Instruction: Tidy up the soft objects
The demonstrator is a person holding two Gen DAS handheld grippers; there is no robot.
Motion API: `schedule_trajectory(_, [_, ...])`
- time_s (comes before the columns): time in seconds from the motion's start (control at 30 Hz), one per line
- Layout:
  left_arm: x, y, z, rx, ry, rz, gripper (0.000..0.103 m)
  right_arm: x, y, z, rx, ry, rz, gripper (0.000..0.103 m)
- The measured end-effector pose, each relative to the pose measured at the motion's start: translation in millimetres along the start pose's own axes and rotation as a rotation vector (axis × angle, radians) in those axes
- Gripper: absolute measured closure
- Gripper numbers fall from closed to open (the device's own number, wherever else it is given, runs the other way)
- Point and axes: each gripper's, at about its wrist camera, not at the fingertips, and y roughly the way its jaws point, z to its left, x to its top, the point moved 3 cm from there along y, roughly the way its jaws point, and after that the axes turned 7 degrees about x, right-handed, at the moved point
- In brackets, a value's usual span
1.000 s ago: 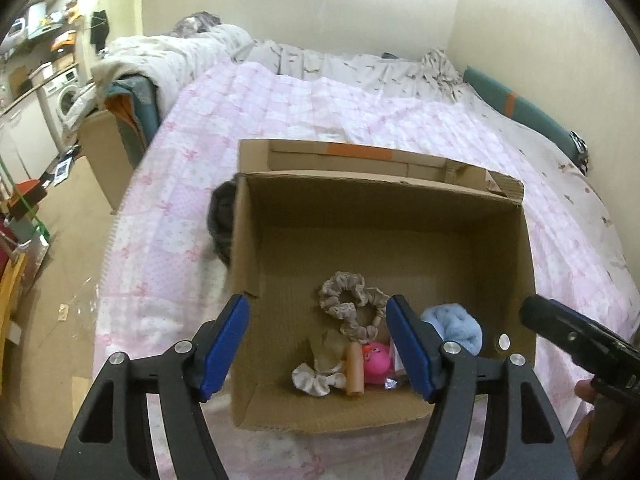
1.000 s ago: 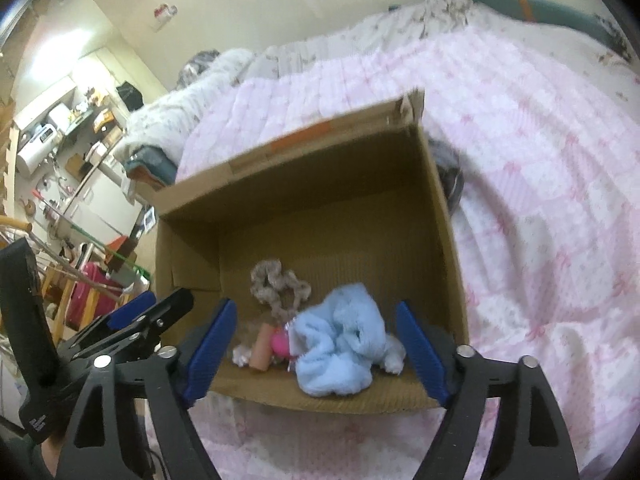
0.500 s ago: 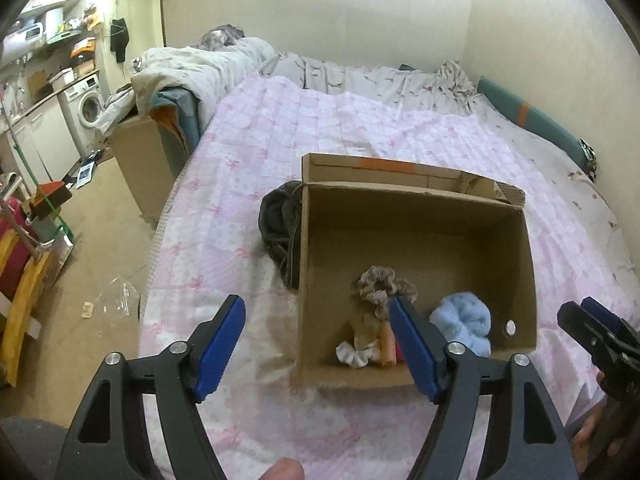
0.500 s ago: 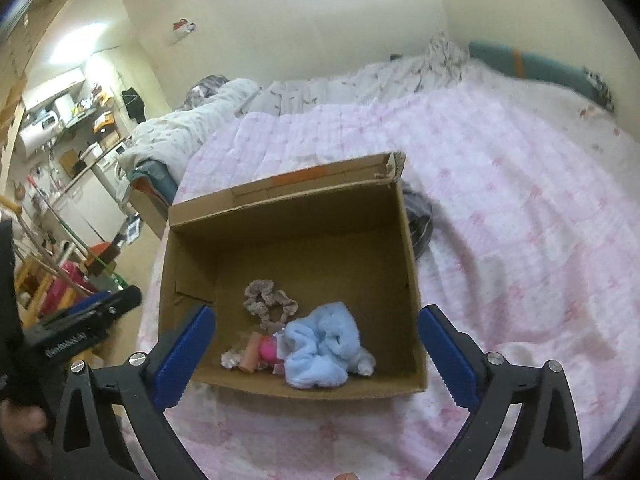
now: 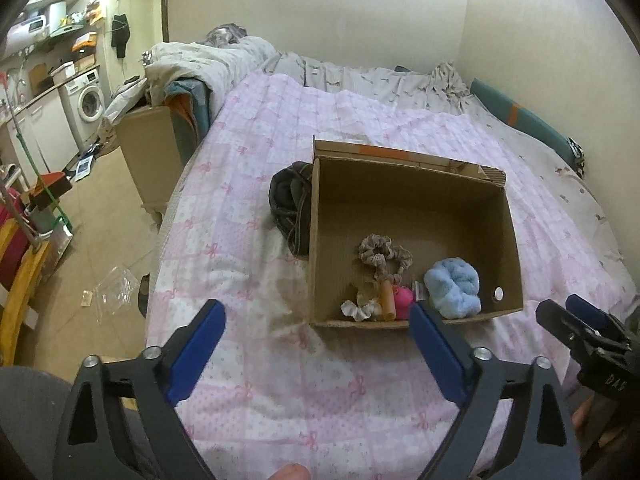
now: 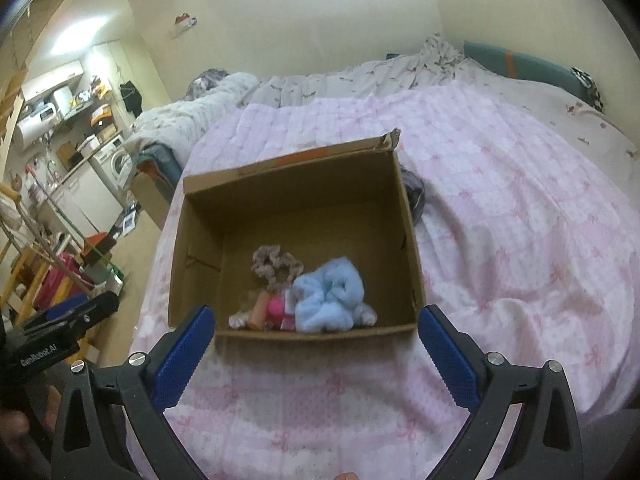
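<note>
An open cardboard box (image 5: 412,204) (image 6: 296,196) sits on the pink bed. Inside near its front wall lie a light blue fluffy cloth (image 5: 454,287) (image 6: 328,296), a beige scrunchie (image 5: 378,254) (image 6: 274,264), a pink soft toy (image 5: 402,297) (image 6: 276,308), an orange tube (image 5: 387,300) and a white scrunchie (image 5: 356,309). My left gripper (image 5: 316,340) is open and empty, held back in front of the box. My right gripper (image 6: 316,344) is open and empty, also short of the box; it shows at the right edge of the left wrist view (image 5: 584,332).
A dark grey garment (image 5: 290,204) lies against the box's left side. The pink quilt (image 5: 248,216) covers the bed; its edge drops to the floor on the left. A second cardboard box (image 5: 152,160), a washing machine (image 5: 90,104) and floor clutter stand left.
Both grippers have pulled back and up from the box. The box now looks smaller and farther, with bare quilt between it and the fingers.
</note>
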Motion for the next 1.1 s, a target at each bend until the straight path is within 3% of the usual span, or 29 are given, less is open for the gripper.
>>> schedule_trajectory(0.17, [-2.5, 0.7, -1.0, -0.032, 0.003, -0.008, 0.001, -6.1, 1.6, 6.3, -0.013, -0.028, 0.012, 0.000])
schedule_trajectory(0.5, [-6.3, 10.9, -12.7, -0.023, 0.045, 0.007, 0.001, -7.1, 11.0, 1.0, -0.059, -0.024, 0.021, 0.000])
schedule_trajectory(1.1, [-5.9, 10.5, -11.9, -0.026, 0.037, 0.007, 0.001, -6.0, 8.0, 0.3, -0.078, -0.034, 0.009, 0.000])
